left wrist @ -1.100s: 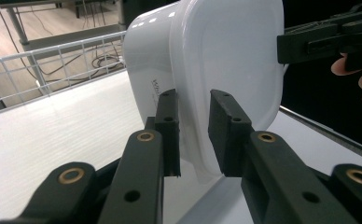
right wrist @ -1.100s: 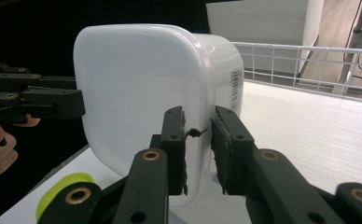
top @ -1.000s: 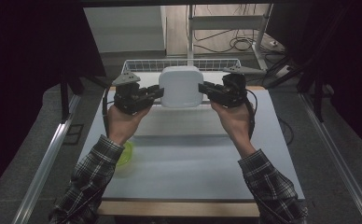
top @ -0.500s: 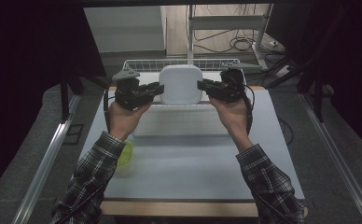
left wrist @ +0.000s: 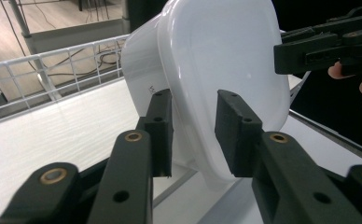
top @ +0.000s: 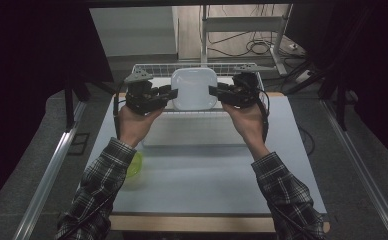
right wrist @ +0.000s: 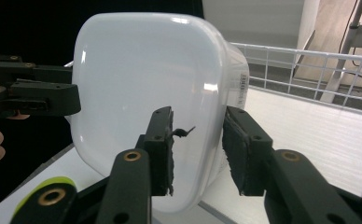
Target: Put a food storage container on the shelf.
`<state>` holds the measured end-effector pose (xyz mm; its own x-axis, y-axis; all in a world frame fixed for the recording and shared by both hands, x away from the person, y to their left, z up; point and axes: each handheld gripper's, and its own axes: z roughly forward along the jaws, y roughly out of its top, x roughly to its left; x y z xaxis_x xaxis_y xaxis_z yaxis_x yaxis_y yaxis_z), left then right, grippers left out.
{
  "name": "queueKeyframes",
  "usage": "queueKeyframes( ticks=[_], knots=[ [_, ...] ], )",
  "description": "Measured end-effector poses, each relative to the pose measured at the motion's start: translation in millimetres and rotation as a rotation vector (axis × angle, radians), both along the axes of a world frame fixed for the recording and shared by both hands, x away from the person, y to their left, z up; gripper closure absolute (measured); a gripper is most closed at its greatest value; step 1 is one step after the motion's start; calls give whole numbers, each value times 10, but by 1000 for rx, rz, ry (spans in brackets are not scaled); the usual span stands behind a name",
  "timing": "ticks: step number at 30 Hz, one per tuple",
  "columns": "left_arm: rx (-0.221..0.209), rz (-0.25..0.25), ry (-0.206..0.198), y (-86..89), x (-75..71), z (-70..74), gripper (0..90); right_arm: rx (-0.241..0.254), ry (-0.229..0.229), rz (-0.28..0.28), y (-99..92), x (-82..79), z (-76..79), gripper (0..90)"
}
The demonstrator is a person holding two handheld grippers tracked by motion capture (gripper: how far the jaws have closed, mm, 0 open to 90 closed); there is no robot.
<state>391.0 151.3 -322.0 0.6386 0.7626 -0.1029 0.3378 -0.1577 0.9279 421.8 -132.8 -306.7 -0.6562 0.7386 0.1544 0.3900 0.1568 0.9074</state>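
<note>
White plastic tub (top: 194,88), tilted on edge at the bench's (top: 207,175) far side by the wire rack (top: 157,70), sits between left gripper (top: 168,93) and right gripper (top: 216,92), both jaw pairs just opening, straddling its rim with gaps, pads not pressing.

Dim room, grey floor (top: 42,125), metal shelf frame (top: 242,25), floor cables (top: 259,47) behind.

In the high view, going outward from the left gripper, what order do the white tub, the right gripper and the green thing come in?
1. White tub, right beside the left gripper.
2. Right gripper, across the tub.
3. Green thing, near the table's edge, by the left sleeve.
</note>
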Motion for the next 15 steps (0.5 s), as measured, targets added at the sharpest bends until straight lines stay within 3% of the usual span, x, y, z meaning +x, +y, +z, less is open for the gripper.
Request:
queueKeyframes(
  ticks=[15],
  knots=[
    [30,15,6,-56,123,-32,512,-18,12,6,62,54,-50,556]
  ],
)
